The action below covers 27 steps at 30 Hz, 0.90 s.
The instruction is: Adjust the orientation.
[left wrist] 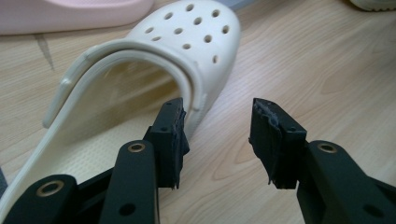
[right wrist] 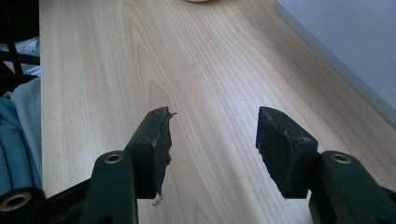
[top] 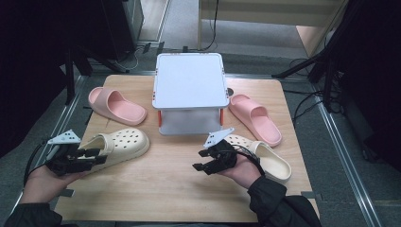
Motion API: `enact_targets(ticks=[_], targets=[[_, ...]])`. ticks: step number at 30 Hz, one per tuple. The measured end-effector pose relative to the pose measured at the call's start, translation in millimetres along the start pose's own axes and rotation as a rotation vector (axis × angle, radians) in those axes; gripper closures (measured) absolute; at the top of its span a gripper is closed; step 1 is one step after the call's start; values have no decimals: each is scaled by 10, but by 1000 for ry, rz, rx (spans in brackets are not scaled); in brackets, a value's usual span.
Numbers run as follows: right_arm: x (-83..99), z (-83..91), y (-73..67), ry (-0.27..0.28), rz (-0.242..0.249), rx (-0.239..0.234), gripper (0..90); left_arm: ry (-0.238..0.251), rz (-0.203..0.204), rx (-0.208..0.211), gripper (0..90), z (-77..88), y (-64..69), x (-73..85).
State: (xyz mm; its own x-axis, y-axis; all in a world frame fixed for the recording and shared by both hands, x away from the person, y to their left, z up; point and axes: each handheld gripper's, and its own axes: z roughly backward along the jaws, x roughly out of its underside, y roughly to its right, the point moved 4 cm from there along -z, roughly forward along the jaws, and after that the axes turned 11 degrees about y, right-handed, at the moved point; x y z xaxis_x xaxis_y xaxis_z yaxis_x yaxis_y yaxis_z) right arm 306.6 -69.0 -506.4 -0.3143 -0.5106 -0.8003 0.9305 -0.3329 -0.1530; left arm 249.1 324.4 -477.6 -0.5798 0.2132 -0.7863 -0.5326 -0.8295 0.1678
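A cream perforated clog (top: 122,143) lies at the front left of the wooden table, toe pointing right. My left gripper (top: 98,156) is at its heel end with its jaws open. In the left gripper view the clog (left wrist: 187,42) fills the upper left, and my left gripper (left wrist: 217,112) has one jaw over the clog's open heel and the other over bare wood, neither pressing on it. My right gripper (top: 198,160) stands open over bare table, just left of a second cream clog (top: 267,158). Nothing lies between the jaws of my right gripper (right wrist: 212,116).
A white two-level stand (top: 189,78) with orange posts stands at the table's middle back; its edge (right wrist: 350,46) appears in the right gripper view. One pink slide (top: 117,106) lies to its left and another pink slide (top: 255,118) to its right. The table's front edge (top: 165,215) is near my arms.
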Motion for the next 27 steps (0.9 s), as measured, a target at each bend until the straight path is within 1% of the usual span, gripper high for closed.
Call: enact_targets(ticks=[1,3,5,6,7,9,10,11,12,13,14,15,16,17,18,19,21,22,23,25,27], targets=[[2,0,-2,-1,-1,1,459,-6,7,0,547,-23,-47,30],[7,0,-5,-2,3,3,459,-6,4,-5,546,-42,-67,45],[13,3,-8,-5,-1,6,460,-12,5,-7,542,-118,-127,78],[12,7,-7,-3,2,11,465,-12,5,-7,542,-118,-127,78],[8,14,-9,3,4,14,467,-17,7,0,541,-178,-146,88],[-4,33,-11,19,6,19,472,-22,-3,2,544,-243,-151,91],[-4,33,-11,19,6,19,472,-22,-3,2,546,-243,-151,91],[-3,48,-11,27,5,25,473,-29,-24,7,552,-305,-148,87],[0,51,-9,27,3,27,472,-27,-33,12,556,-342,-144,80],[0,51,-9,27,3,27,472,-27,-33,12,557,-342,-144,80],[10,54,-8,23,0,28,472,-25,-40,24,557,-370,-144,73],[25,55,-9,21,1,30,472,-26,-52,44,584,-413,-142,58],[33,60,-12,20,1,32,472,-22,-64,52,620,-435,-139,47],[39,66,-18,19,-2,34,472,-22,-78,51,649,-450,-143,35],[46,70,-22,21,-1,33,472,-22,-78,51,698,-450,-143,35],[55,77,-26,21,-1,35,472,-30,-87,49,732,-453,-171,11],[70,92,-31,22,-3,40,473,-21,-80,52,744,-449,-178,0],[78,105,-32,22,-7,43,472,-25,-80,64,748,-439,-189,-22],[82,112,-31,22,-8,44,473,-25,-80,64,748,-439,-189,-22],[91,133,-24,30,-12,49,473,-19,-64,91,754,-428,-164,-60],[103,147,-18,34,-18,55,474,-22,-67,119,757,-421,-114,-116]])
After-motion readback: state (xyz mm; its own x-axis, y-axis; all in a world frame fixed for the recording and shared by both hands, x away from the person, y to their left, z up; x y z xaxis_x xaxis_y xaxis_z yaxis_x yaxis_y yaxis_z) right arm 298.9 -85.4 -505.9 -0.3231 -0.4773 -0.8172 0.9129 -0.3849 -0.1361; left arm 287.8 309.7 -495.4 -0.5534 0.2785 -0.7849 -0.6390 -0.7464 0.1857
